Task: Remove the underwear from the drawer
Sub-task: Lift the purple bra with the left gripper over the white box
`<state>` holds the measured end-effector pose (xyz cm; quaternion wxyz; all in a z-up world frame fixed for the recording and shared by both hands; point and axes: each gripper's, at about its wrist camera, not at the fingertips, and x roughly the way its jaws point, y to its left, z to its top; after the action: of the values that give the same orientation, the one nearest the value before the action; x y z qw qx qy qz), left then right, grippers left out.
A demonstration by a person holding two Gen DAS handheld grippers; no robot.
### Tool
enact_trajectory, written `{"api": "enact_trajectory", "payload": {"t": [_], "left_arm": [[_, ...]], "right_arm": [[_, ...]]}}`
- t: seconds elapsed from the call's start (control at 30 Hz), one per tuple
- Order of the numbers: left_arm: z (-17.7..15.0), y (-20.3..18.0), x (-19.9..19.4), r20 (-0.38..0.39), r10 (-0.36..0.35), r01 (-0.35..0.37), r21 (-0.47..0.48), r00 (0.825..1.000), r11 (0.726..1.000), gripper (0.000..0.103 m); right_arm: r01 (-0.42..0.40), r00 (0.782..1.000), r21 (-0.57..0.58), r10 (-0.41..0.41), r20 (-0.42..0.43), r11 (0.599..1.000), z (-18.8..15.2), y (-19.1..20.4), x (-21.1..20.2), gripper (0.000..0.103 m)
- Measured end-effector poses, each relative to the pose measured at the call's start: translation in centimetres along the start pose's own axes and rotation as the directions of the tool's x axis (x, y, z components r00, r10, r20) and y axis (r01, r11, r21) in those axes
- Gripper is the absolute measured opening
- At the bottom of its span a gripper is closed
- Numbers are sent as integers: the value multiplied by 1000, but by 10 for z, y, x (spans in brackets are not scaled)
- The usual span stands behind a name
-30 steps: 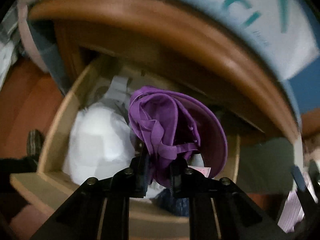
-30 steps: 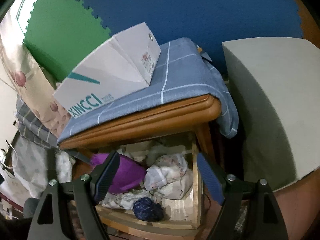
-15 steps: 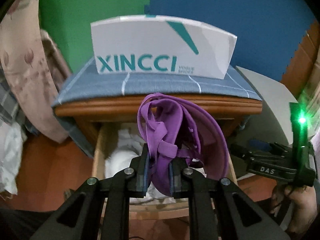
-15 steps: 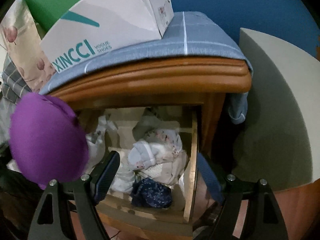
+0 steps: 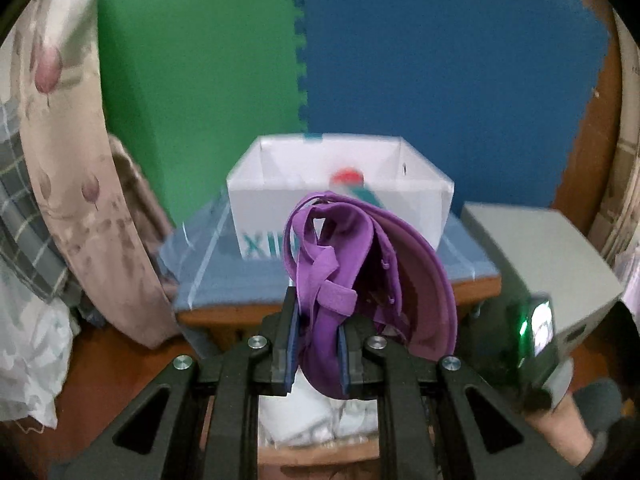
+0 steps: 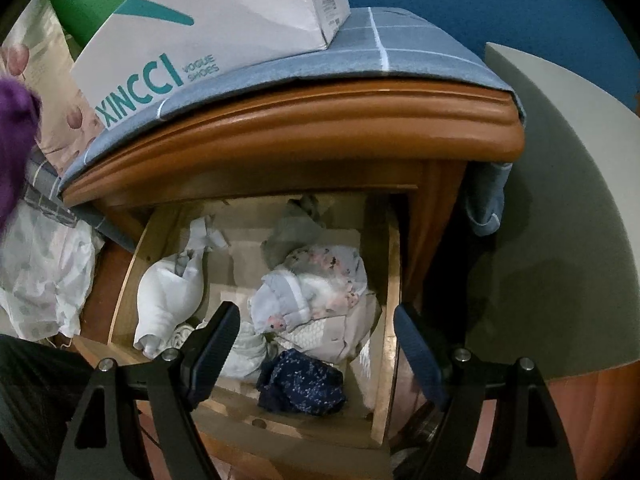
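Note:
My left gripper point(image 5: 318, 344) is shut on a purple bra point(image 5: 368, 280) and holds it up in front of the nightstand, above the open wooden drawer point(image 6: 390, 280). The bra also shows at the left edge of the right wrist view point(image 6: 14, 140). My right gripper point(image 6: 316, 344) is open and empty, hovering over the drawer front. Inside the drawer lie a white bundle point(image 6: 168, 296), a floral pale garment point(image 6: 316, 284), a grey garment point(image 6: 294, 232) and a dark blue patterned piece point(image 6: 304, 384).
A white XINCCI shoe box point(image 5: 340, 196) stands open on the blue-checked cloth point(image 6: 400, 48) covering the nightstand top. A grey block point(image 6: 560, 200) stands to the right. Curtains and white fabric point(image 5: 32, 320) hang to the left. Green and blue foam mats form the back wall.
My left gripper has lifted the purple bra up out of the drawer to above the nightstand top. My right gripper has moved closer over the drawer, staying open.

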<state>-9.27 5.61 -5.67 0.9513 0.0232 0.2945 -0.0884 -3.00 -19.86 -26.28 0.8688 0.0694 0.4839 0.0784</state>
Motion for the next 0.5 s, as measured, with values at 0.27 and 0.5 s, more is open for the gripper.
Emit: {"api": "enact_trajectory", "payload": {"t": [0.27, 0.5], "left_arm": [[56, 5, -23, 135, 25, -25, -1, 990, 1000, 14], [103, 8, -20, 209, 48, -46, -15, 977, 999, 14]], "right_arm": [[2, 1000, -34, -3, -7, 999, -2, 6, 2, 81], [-6, 1000, -33, 6, -11, 999, -3, 7, 5, 81]]}}
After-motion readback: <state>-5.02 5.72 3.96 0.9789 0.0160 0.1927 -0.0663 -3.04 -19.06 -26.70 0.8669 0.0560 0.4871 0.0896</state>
